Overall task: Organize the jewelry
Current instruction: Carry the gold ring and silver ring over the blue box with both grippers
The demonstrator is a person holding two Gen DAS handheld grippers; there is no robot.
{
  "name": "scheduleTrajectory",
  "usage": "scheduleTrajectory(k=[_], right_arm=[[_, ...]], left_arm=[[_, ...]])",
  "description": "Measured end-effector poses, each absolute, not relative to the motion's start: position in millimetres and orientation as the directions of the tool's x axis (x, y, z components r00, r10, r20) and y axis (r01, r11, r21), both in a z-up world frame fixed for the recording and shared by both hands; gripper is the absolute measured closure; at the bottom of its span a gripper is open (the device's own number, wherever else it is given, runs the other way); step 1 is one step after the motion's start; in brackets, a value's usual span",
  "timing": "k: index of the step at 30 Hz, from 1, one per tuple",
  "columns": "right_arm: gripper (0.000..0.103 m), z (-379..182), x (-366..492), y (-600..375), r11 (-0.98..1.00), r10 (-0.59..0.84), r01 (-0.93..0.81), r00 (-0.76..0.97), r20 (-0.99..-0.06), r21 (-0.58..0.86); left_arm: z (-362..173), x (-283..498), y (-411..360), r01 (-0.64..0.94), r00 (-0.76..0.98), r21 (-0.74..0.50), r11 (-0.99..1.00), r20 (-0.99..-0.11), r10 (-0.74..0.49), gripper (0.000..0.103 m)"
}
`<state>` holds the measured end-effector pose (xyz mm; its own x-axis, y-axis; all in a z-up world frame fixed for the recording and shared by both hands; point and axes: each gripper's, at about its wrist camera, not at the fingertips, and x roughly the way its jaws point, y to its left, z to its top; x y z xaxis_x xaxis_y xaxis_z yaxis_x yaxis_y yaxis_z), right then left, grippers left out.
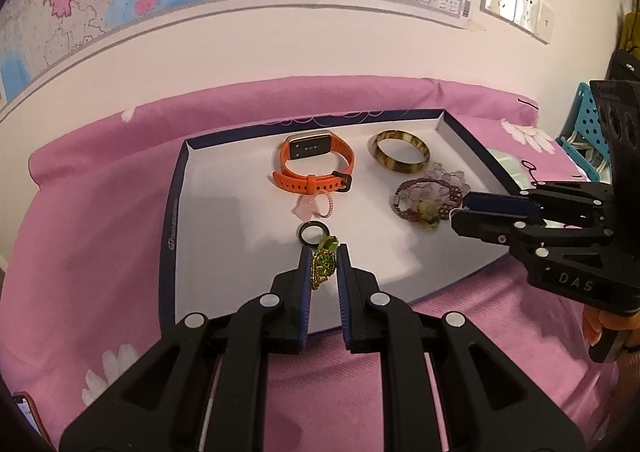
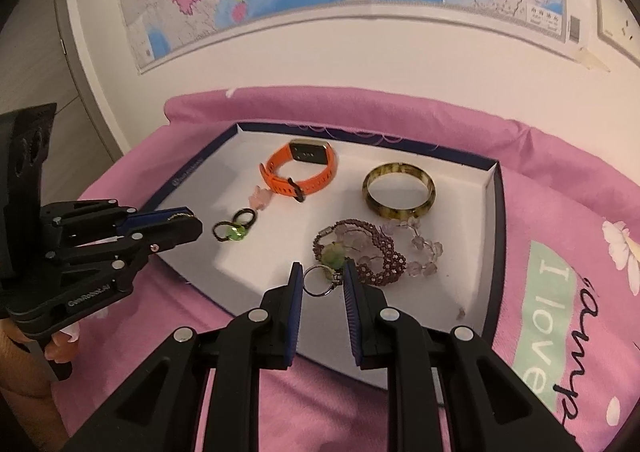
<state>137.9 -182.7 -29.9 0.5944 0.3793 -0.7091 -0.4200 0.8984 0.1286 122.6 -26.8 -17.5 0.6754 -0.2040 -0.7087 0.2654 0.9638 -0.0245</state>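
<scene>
Left wrist view: left gripper (image 1: 323, 258) fingers nearly closed, pinching green ring (image 1: 323, 267) over tray (image 1: 176, 188). Right gripper (image 2: 319, 272) fingers likewise narrow, holding silver ring (image 2: 318, 281) beside beaded bracelet (image 2: 360, 252). Advice: lower until rings touched tray floor, then release clear of neighbours.

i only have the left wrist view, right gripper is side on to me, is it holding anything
Observer: Yes. The right gripper is shut on a silver ring with a pale green stone, just in front of the purple beaded bracelet.
Operator: ok, anything in the tray my view is missing
Observer: A small pinkish bit lies alone on the tray floor, near its right wall at the near end.
</scene>
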Motion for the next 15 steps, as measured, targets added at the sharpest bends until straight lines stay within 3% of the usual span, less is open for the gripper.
scheduleTrajectory(k=[15], right_arm=[[0.084, -43, 149, -183, 0.912, 0.346, -0.391, 0.58, -0.738, 0.12]], left_arm=[[-37, 141, -31, 0.236, 0.641, -0.009, 0.972, -0.75, -0.163, 0.09]])
